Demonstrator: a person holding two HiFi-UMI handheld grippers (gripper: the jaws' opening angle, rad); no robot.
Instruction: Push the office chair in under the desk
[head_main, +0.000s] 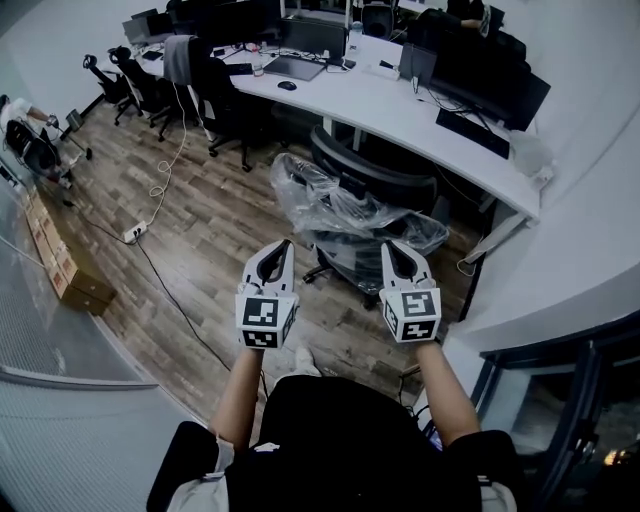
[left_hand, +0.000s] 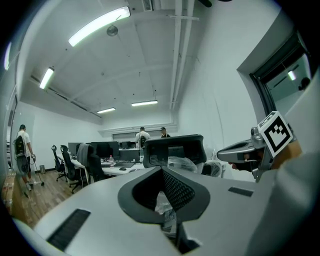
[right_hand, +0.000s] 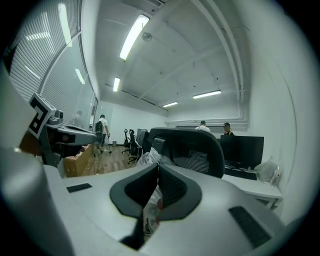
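Now | left claw (head_main: 283, 244), right claw (head_main: 393, 246) closed, empty | plastic (head_main: 312, 196) hides office chair (head_main: 366, 173) seat

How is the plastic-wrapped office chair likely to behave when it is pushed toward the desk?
The chair stands on a spread base on a smooth wood floor, so it should probably roll easily and may swivel off line. Its loose plastic wrap looks crinkly and slippery, so a push against it may slide.
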